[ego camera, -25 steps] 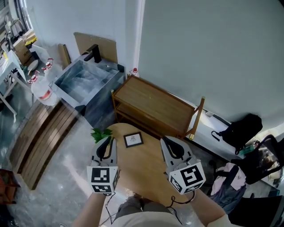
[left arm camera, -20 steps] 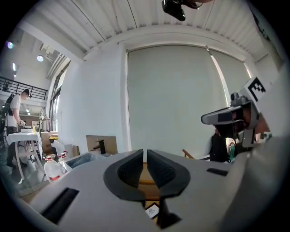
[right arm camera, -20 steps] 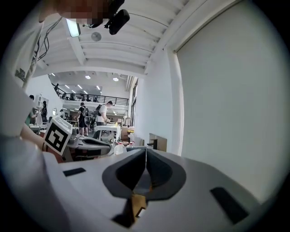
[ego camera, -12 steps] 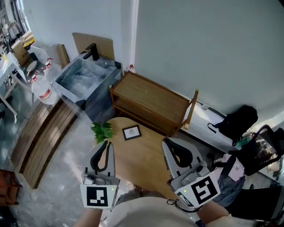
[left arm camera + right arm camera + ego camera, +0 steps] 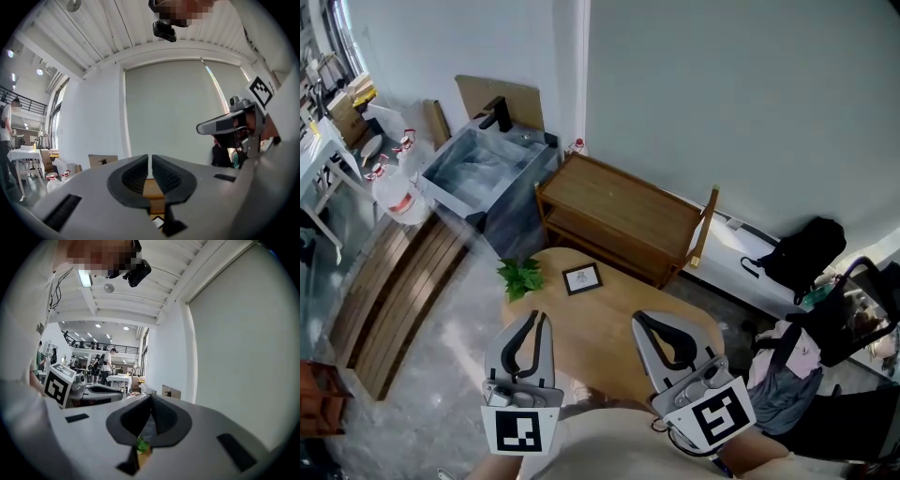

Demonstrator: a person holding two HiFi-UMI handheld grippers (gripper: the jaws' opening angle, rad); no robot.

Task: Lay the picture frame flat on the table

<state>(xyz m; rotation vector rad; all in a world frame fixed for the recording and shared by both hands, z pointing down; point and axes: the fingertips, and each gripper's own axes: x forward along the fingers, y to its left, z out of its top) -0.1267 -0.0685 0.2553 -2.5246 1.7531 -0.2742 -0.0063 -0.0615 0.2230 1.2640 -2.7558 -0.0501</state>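
Scanning from the left of the head view: water jugs (image 5: 394, 192) with red caps stand on the floor beside a metal tub (image 5: 478, 173). Slatted boards (image 5: 389, 300) lie on the floor below them.

A small green plant (image 5: 521, 276) sits at the left far edge of the round wooden counter (image 5: 595, 333).

The left gripper (image 5: 536, 319) hovers over the near left part of the counter, pointing toward the plant and well apart from it. In the left gripper view its fingers (image 5: 136, 176) are clenched, only a hairline slit between the ribbed pads and nothing in it.

The picture frame (image 5: 582, 278) lies face up on the counter near the far edge, just beside the plant on its right. Neither gripper touches it.

A low wooden bench (image 5: 619, 211) stands behind the counter against the wall.

The right gripper (image 5: 639, 320) hovers over the near right part of the counter, level with the left one. In the right gripper view its fingers (image 5: 164, 418) are clenched tip to tip, grasping nothing; the plant shows below them.

A black bag (image 5: 802, 253) sits on the floor at far right.
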